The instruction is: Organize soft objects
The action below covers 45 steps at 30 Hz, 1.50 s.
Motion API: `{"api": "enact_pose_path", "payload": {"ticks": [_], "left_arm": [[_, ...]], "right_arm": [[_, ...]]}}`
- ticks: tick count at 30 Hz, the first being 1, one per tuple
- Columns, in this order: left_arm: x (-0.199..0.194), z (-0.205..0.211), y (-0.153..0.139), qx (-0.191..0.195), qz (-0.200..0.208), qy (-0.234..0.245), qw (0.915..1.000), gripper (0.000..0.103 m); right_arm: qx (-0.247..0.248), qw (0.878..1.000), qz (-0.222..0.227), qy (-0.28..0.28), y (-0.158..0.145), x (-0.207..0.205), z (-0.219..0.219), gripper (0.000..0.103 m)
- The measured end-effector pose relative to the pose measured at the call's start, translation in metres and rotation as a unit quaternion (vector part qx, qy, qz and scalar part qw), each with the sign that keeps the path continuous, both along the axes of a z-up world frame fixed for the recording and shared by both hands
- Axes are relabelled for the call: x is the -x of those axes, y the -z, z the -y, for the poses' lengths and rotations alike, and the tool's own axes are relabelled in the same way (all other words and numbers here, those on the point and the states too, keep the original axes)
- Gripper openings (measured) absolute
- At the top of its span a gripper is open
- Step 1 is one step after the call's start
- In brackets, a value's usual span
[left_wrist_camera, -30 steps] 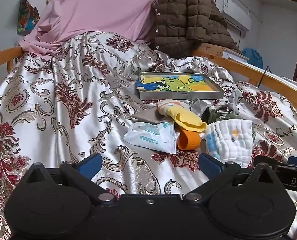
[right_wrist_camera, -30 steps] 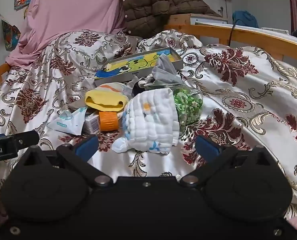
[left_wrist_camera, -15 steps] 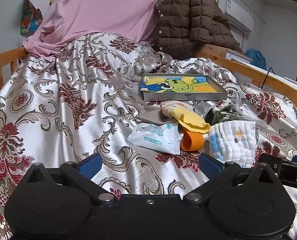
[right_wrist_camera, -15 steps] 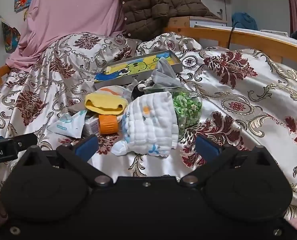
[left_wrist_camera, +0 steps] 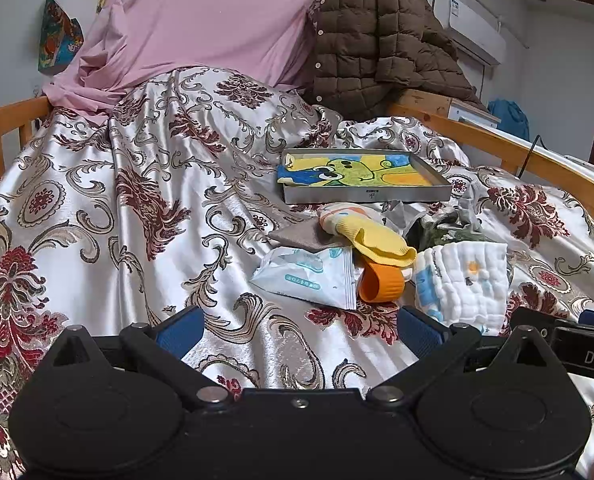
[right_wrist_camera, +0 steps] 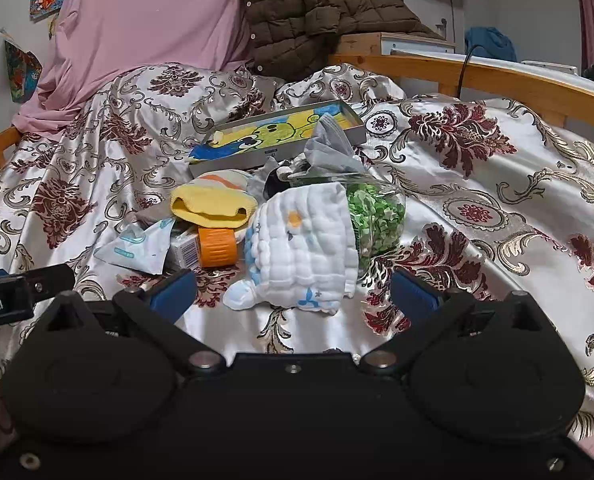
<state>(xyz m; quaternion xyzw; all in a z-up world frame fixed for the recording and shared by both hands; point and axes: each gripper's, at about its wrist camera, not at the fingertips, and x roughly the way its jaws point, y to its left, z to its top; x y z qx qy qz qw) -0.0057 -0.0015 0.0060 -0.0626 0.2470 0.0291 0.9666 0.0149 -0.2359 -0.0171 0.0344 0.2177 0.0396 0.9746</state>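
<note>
A heap of small things lies on the patterned satin bedspread [left_wrist_camera: 137,208]. It holds a white quilted baby cloth [right_wrist_camera: 303,248] [left_wrist_camera: 463,284], a yellow sock [right_wrist_camera: 213,204] [left_wrist_camera: 373,236], a tissue pack [left_wrist_camera: 309,276] [right_wrist_camera: 137,246], an orange band [left_wrist_camera: 379,282] [right_wrist_camera: 216,246] and a clear bag of green bits [right_wrist_camera: 377,216]. Behind the heap sits a grey tray [left_wrist_camera: 365,193] [right_wrist_camera: 357,132] with a cartoon towel in it. My left gripper [left_wrist_camera: 299,330] is open, short of the tissue pack. My right gripper [right_wrist_camera: 293,290] is open, its blue pads just short of the white cloth.
A pink sheet [left_wrist_camera: 217,20] and a brown quilted jacket [left_wrist_camera: 381,40] are piled at the bed's head. Wooden rails [right_wrist_camera: 497,80] run along the sides. A grey cloth [right_wrist_camera: 329,148] sticks up beside the tray. A small box [right_wrist_camera: 185,246] lies under the sock.
Both views have drawn slightly back and lower from the heap. The jaws stay open and the objects have not moved.
</note>
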Motion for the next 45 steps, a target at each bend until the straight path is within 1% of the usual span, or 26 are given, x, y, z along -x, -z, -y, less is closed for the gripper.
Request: {"api": "enact_pose_path", "payload": {"ticks": [45], "left_arm": [[0.0002, -0.0032, 0.0, 0.001, 0.001, 0.001, 1.0, 0.102]], "right_arm": [[0.002, 1.0, 0.0, 0.001, 0.0001, -0.0004, 0.0007, 0.102]]}}
